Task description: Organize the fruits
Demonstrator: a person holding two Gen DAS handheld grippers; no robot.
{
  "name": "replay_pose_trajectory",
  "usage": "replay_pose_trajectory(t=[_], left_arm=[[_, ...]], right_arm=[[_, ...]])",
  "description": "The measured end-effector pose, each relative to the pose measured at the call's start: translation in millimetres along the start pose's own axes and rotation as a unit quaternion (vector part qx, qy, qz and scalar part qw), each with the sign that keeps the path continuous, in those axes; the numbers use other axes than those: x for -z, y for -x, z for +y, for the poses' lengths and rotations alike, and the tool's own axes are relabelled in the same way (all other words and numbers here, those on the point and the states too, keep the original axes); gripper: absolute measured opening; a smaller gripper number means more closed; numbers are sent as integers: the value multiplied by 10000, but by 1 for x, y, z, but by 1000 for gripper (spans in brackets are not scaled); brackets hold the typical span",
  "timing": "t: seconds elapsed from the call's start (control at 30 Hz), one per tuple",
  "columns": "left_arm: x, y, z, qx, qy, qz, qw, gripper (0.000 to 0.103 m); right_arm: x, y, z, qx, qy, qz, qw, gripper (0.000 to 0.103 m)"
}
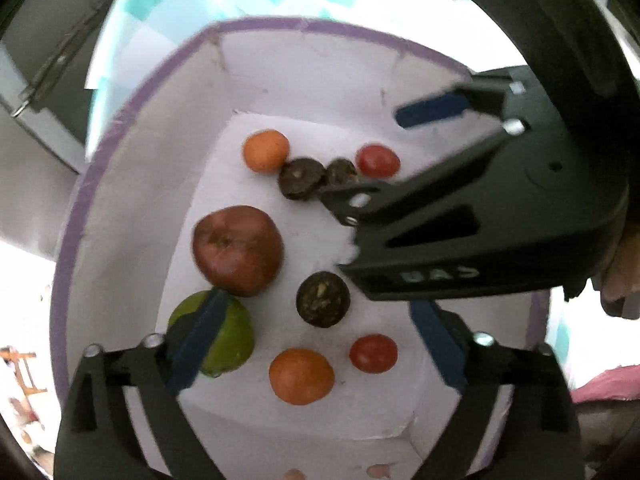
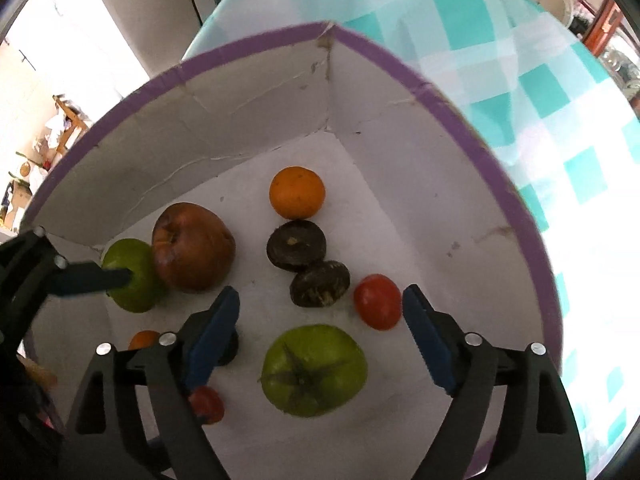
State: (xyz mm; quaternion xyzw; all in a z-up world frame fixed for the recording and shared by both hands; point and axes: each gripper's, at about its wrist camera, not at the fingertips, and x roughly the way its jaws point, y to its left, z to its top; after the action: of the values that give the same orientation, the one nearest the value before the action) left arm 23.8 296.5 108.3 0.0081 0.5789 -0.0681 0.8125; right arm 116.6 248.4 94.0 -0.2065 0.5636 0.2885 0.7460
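Observation:
A white box with a purple rim [image 1: 120, 120] [image 2: 256, 36] holds the fruit. In the left wrist view lie a brown-red apple [image 1: 238, 250], a green fruit [image 1: 236, 336], two oranges [image 1: 266, 150] [image 1: 301, 376], two red tomatoes [image 1: 378, 160] [image 1: 373, 353] and dark round fruits [image 1: 323, 299] [image 1: 302, 178]. My left gripper [image 1: 320, 336] is open above them, its left pad over the green fruit. My right gripper [image 2: 322, 336] is open above a green tomato [image 2: 314, 370], with a red tomato [image 2: 377, 301] by its right pad. It shows in the left view [image 1: 460, 184].
The box stands on a table with a white and teal checked cloth [image 2: 540, 92]. A grey cabinet [image 1: 44, 72] stands to the left. In the right wrist view the apple [image 2: 192, 246], an orange [image 2: 297, 192] and two dark fruits [image 2: 297, 245] [image 2: 320, 283] lie beyond the gripper.

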Motion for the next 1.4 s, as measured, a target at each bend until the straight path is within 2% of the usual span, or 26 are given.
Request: replay_pose_trajectory(t=[0.17,0.2,0.3,0.43,0.53,0.63,0.77,0.8,0.9,1.03,1.17,1.4], left_arm=[[9,33,9,-357,491,-564,9966,101],[8,40,-1,-459,558,-705,9949,101],[17,56,-6,-713,562,-935,9915,101],[20,67,-11,-923,597,-1217,9865,101],[23,80,-13,-1490,687,-1420,9762,101],[32,92,-15,-1958,841,-1595,9639,101],[39,107,-17,-2667,959,-1678,9442,101],[41,107,-17,-2720,994,-1611,9435,101],[43,103,-15,-2215,998,-1387,9601,101],[47,87,-10,-1955,1068,-1006,9697,101],[50,71,3,-1714,1355,-700,9733,101],[50,51,31,-1389,1747,-405,9739,101]], right_arm=[[17,29,-5,3,-212,-363,9991,87],[21,34,-6,-1,-236,-392,9990,87],[31,46,-12,-168,-507,-548,9971,87],[43,59,-11,-213,-480,-896,9946,87],[42,79,-15,-130,-628,-1342,9889,87],[35,91,-24,-81,-912,-1614,9826,87],[35,98,-24,-100,-989,-1762,9793,87],[36,100,-21,-95,-948,-1743,9801,87],[40,90,-14,-69,-811,-1605,9837,87],[46,78,-12,9,-822,-1342,9875,87],[50,68,-14,97,-833,-1124,9901,87],[52,47,-5,104,-678,-689,9953,87]])
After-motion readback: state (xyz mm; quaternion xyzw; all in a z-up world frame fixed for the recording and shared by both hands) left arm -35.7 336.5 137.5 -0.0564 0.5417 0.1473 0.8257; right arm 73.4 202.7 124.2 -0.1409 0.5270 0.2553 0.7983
